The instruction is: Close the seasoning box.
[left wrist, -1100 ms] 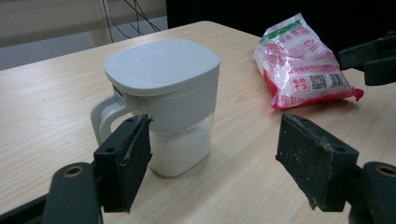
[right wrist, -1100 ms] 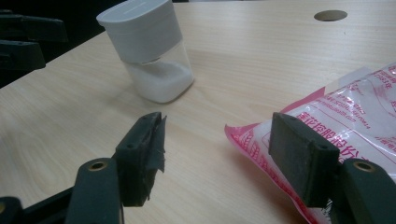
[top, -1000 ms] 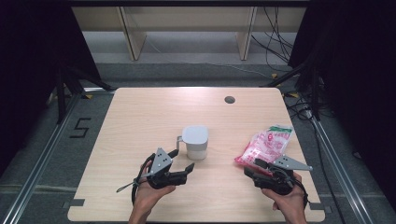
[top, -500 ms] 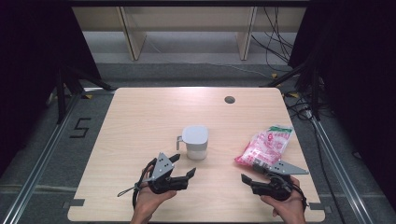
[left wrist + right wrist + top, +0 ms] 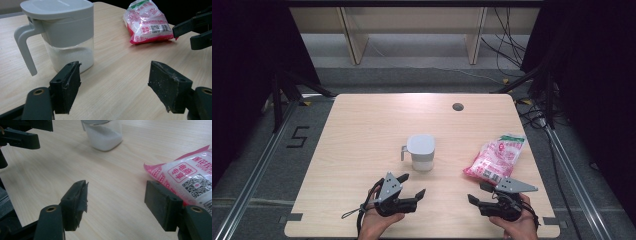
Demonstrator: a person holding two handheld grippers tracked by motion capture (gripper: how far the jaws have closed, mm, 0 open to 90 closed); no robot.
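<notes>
- Lidded jug (image 5: 421, 152) mid-table, upright, lid on, white granules inside (sugar or salt, can't tell), handle turned toward table's left edge.
- Pink-and-white bag (image 5: 495, 159) lying flat to right of jug, well apart from it, still sealed by the look of it.
- Left gripper (image 5: 412, 186) just in front of jug, toward person; jaws spread wide, nothing between them, no contact with jug.
- Right gripper (image 5: 478, 194) in front of jug and off to its right, close to bag's near end; jaws likewise parted and empty, right-hand jaw near bag's edge in right gripper view (touching or not: can't tell).
- Step in hand, judged: approach phase, nothing grasped yet; likely setting up to get bag contents into jug.
- Next move probably calls for: left jaws forward onto jug's handle or lid, right jaws closing on bag's near end; jug kept steady.
</notes>
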